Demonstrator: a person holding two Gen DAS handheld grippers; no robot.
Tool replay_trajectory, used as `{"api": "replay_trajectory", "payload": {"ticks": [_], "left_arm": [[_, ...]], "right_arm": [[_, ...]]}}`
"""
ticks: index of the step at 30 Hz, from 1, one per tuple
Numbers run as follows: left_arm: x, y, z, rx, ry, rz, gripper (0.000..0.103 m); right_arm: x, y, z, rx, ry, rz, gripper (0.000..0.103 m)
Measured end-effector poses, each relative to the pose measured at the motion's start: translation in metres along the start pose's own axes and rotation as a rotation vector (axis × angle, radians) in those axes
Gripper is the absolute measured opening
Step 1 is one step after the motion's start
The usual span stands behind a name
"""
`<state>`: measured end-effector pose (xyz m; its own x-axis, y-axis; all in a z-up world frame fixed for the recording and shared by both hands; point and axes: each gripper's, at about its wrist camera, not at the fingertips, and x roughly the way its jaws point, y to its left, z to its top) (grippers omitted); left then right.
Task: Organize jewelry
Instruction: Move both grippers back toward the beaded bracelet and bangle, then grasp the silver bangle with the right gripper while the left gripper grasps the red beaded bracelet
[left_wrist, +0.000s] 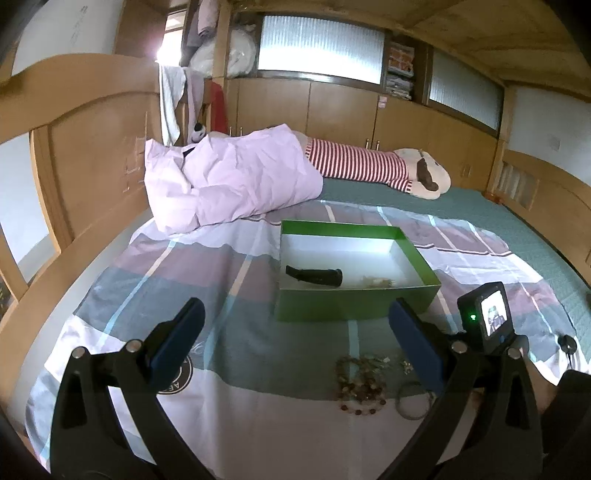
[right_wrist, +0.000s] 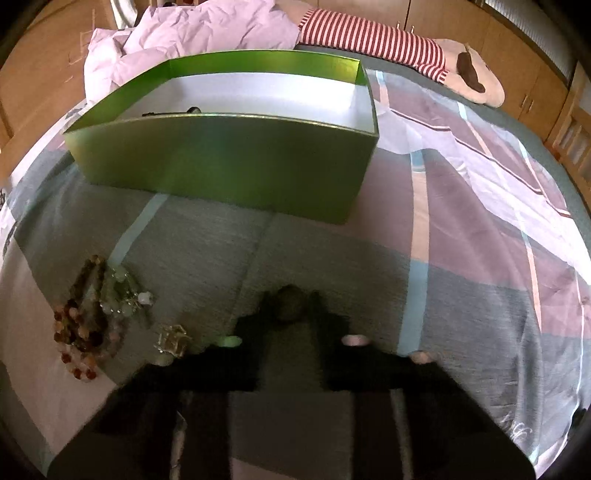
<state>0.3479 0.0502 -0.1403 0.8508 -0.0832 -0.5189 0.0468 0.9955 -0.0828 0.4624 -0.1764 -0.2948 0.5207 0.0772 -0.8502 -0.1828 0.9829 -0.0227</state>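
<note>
A green box (left_wrist: 354, 301) with a white inside stands on the bed; it holds a black case (left_wrist: 314, 276) and a small pile of pale jewelry (left_wrist: 376, 282). Beaded bracelets (left_wrist: 360, 384) and a metal ring (left_wrist: 410, 404) lie on the sheet in front of it, between my left gripper's blue fingers. My left gripper (left_wrist: 295, 343) is open above them. In the right wrist view the box (right_wrist: 229, 166) is ahead and the beads (right_wrist: 92, 314) lie at the left. My right gripper (right_wrist: 290, 306) is blurred; its jaws are close around a small dark round bead (right_wrist: 290, 304).
A pink quilt (left_wrist: 229, 181) and a striped plush toy (left_wrist: 369, 164) lie behind the box. A wooden headboard (left_wrist: 74, 155) stands at the left. The right gripper's camera unit (left_wrist: 491, 314) is by the box's right corner. The patchwork sheet (right_wrist: 461, 221) spreads right.
</note>
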Motion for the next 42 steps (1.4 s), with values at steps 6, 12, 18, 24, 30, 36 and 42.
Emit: {"api": "replay_trajectory", "payload": {"ticks": [6,12,18,24,30,36,42], "left_arm": [[0.006,0.008,0.004,-0.034,0.009,-0.001,0.099],[0.003,0.016,0.009,-0.067,0.007,-0.001,0.099],[0.007,0.023,0.007,-0.079,0.042,0.003,0.099],[0.004,0.017,0.001,-0.056,0.060,-0.029,0.099],[-0.011,-0.003,-0.014,0.006,0.091,-0.085,0.099],[-0.031,-0.017,-0.028,0.090,0.093,-0.102,0.099],[-0.028,-0.016,-0.030,0.092,0.105,-0.084,0.099]], "right_arm": [[-0.058,-0.009,0.031,0.098,-0.160,0.043,0.019],[-0.097,-0.012,0.106,0.123,-0.334,0.045,0.019],[-0.103,-0.014,0.106,0.129,-0.362,0.014,0.050],[-0.192,-0.022,-0.004,0.188,-0.442,0.040,0.074],[-0.218,-0.015,-0.072,0.158,-0.437,0.043,0.074],[-0.209,-0.020,-0.078,0.131,-0.399,0.061,0.074],[-0.217,-0.016,-0.076,0.136,-0.413,0.091,0.074]]}}
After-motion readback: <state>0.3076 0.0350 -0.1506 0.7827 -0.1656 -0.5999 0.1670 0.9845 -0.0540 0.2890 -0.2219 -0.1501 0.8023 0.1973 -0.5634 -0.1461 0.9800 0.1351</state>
